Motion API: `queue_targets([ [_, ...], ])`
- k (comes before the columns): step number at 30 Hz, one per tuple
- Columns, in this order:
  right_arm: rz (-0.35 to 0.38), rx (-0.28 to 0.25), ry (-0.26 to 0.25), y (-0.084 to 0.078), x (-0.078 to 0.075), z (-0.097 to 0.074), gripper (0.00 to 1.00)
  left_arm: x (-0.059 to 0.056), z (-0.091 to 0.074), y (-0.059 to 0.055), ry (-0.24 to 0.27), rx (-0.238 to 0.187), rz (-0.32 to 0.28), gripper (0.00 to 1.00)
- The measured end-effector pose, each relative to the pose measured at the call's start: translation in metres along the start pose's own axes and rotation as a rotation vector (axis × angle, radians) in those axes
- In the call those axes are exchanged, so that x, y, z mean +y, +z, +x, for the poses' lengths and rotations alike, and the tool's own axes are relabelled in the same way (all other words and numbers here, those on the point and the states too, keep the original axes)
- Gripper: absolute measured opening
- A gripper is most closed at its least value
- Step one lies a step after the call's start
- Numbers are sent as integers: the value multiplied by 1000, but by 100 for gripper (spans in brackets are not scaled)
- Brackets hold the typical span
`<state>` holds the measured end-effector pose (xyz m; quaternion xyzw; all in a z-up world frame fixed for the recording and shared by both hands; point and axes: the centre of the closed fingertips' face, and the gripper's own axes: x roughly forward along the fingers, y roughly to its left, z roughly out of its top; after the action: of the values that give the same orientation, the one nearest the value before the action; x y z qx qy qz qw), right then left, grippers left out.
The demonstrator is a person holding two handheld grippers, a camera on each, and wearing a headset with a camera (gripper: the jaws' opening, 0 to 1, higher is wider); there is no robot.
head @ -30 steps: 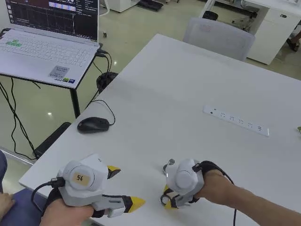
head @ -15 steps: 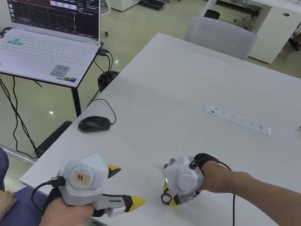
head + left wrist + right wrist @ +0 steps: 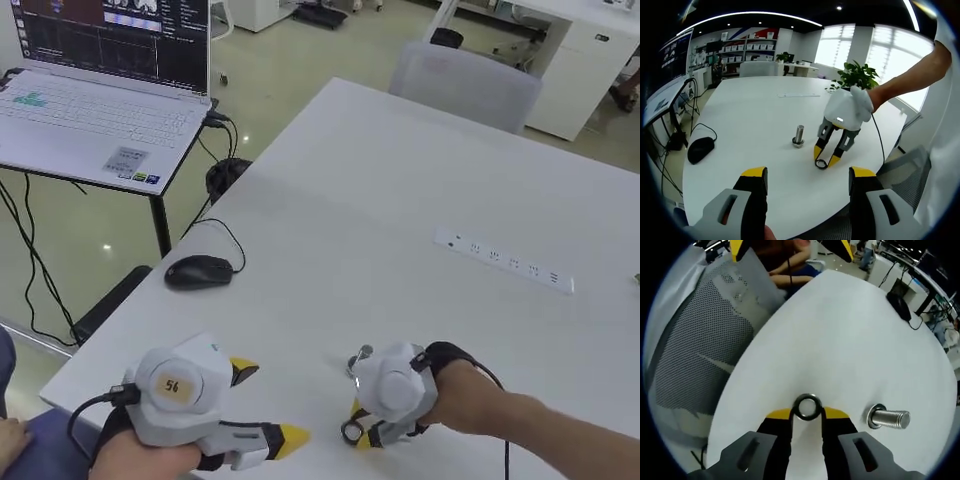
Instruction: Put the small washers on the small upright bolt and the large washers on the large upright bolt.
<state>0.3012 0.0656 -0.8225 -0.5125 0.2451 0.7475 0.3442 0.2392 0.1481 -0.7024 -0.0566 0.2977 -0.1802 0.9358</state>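
Note:
A steel upright bolt stands on the white table near its front edge, with a washer around its base. My right gripper points down just in front of the bolt, shut on a ring-shaped washer. The washer's rim is pinched between the yellow tips. In the left gripper view the washer hangs just above the tabletop, right of the bolt. My left gripper stands open to the left with nothing between its jaws, aimed at the right gripper.
A black mouse with its cable lies at the table's left edge. A white power strip lies further back on the right. A laptop sits on a side stand, and a grey chair is at the far end.
The right gripper has dipped slightly with the washer still in its jaws beside the bolt. The left gripper has stayed put.

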Motion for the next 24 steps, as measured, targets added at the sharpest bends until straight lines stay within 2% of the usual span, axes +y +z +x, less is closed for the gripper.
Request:
queue_targets([
  [2,62,-23,-16,0,-3,-2,22,0,0,0,-1,-1,0,65],
  [6,126,-61,-49,2,-9,-8,22,0,0,0,-3,0,1,65],
  [10,156,-70,-87,0,-15,-15,22,-1,2,-2,-6,2,-2,65],
  [13,183,-100,-127,5,-22,-23,22,-2,2,-2,-8,1,-1,65],
  [18,236,-156,-200,14,-37,-43,22,-3,3,-2,-9,2,-1,65],
  [24,250,-179,-276,19,-51,-65,22,-3,3,-1,-11,2,3,65],
])
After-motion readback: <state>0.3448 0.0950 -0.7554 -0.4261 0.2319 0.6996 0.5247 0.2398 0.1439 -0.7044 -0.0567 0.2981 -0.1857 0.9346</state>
